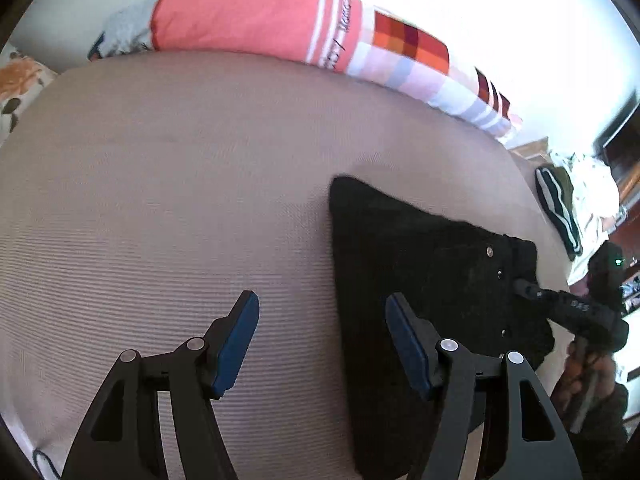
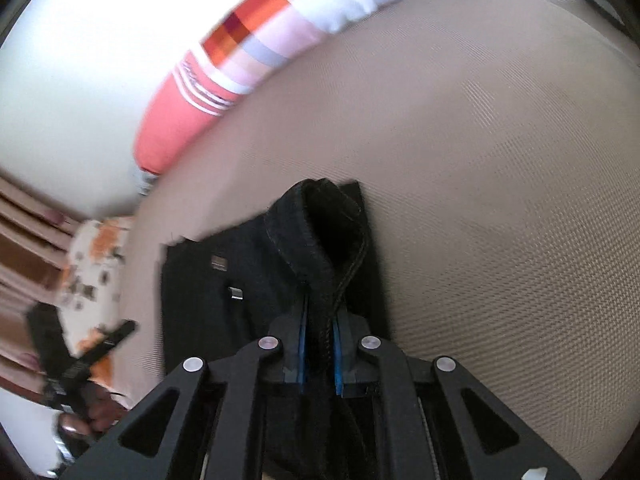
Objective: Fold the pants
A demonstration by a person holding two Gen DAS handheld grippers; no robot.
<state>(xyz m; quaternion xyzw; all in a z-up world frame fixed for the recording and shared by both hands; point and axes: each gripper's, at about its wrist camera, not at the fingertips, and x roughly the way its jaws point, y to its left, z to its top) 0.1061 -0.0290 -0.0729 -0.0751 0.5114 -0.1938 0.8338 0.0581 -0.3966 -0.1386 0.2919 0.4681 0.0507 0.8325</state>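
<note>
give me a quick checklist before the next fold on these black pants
1. Right hand-held gripper shut on the pants: ok.
2. Left hand-held gripper open, holding nothing: ok.
3. Pants lie folded flat on the bed cover: ok.
4. Free cover beside the pants to fold onto: ok.
5. Pillow apart from the pants: ok.
6. How many layers the right one grips: cannot tell.

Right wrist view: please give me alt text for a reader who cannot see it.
The right hand-held gripper is shut on a raised bunch of the black pants, whose remainder lies flat on a beige bed. A coral and striped pillow lies at the bed's far edge.
</note>
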